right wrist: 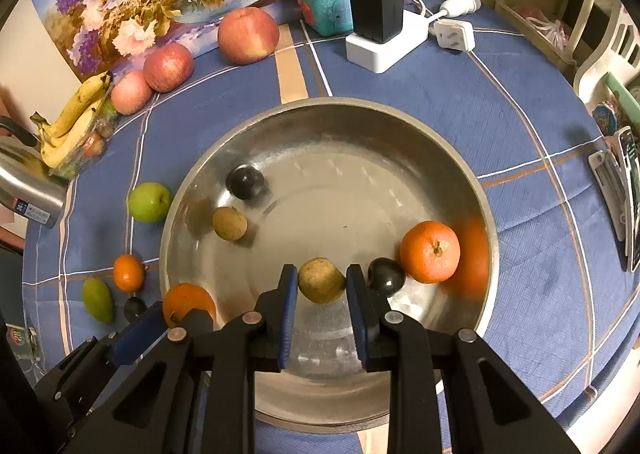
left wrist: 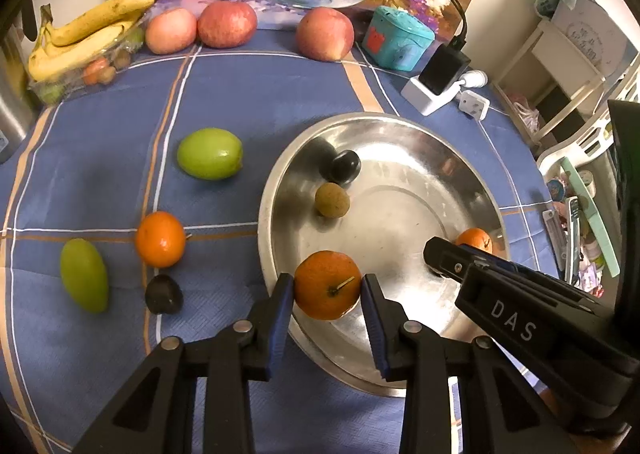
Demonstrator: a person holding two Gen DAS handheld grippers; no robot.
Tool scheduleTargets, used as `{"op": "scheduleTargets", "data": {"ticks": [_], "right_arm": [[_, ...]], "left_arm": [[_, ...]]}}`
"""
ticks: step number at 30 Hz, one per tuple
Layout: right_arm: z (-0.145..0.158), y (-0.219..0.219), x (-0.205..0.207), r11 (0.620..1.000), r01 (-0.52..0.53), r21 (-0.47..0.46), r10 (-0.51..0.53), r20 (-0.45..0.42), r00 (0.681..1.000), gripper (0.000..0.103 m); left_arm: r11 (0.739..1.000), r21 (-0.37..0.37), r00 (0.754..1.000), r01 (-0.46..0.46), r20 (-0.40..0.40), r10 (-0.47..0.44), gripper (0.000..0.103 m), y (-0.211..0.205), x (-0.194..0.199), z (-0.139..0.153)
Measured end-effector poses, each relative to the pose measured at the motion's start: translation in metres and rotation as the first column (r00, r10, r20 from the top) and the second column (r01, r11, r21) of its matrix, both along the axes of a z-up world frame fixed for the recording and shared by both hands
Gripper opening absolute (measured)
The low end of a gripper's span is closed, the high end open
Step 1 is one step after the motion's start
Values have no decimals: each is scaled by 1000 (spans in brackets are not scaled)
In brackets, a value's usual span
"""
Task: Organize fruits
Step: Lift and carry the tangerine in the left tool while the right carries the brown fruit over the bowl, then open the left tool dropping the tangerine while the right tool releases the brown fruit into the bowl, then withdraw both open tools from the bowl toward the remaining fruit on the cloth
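Note:
My left gripper point(left wrist: 327, 283) is shut on an orange tangerine point(left wrist: 327, 290), held just over the near left rim of the steel bowl point(left wrist: 400, 158). My right gripper point(right wrist: 322, 275) is shut on a small brownish-yellow fruit point(right wrist: 321, 281) low inside the bowl point(right wrist: 340, 194). In the bowl lie a dark plum point(right wrist: 245, 182), another brown fruit point(right wrist: 229, 223), a second plum point(right wrist: 386, 275) and a tangerine point(right wrist: 430, 252). On the cloth to the left lie a green fruit point(left wrist: 210, 153), a tangerine point(left wrist: 160, 239), an oval green fruit point(left wrist: 84, 275) and a dark plum point(left wrist: 163, 294).
Three apples point(left wrist: 228, 24) and a tray with bananas point(left wrist: 84, 38) line the far edge before a flower painting. A teal box point(left wrist: 396, 38) and a charger on a power strip point(left wrist: 440, 74) stand far right. A steel kettle point(right wrist: 28, 182) is at the left.

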State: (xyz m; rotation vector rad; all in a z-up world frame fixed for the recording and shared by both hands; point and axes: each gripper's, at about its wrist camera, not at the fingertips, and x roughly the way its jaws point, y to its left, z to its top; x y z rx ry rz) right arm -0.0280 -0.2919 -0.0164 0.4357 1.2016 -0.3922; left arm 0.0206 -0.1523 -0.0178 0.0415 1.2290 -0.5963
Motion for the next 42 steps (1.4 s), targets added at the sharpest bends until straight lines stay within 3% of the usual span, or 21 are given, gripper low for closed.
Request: {"op": "scheduleTargets", "data": {"ticks": [21,25,37,42], "right_arm": [[0,0,-1,1000,11,-22,-11,-10,1000,27],[0,0,-1,1000,12,-22,-12,-10,1000,35],[4,2,0,1000,4,-27,-4,4,1000,35],[5,5,1,1000,-6,-30,6,2,1000,35]], "left_arm": [[1000,3,1000,11,-2,-11,42,-2,2,-1],[1000,2,1000,3,-2,-3,43,0,3,0],[1000,3,1000,-16,4,16,43,7,6,4],[998,-22,998,-64,0,64,43,20,14,9]]}}
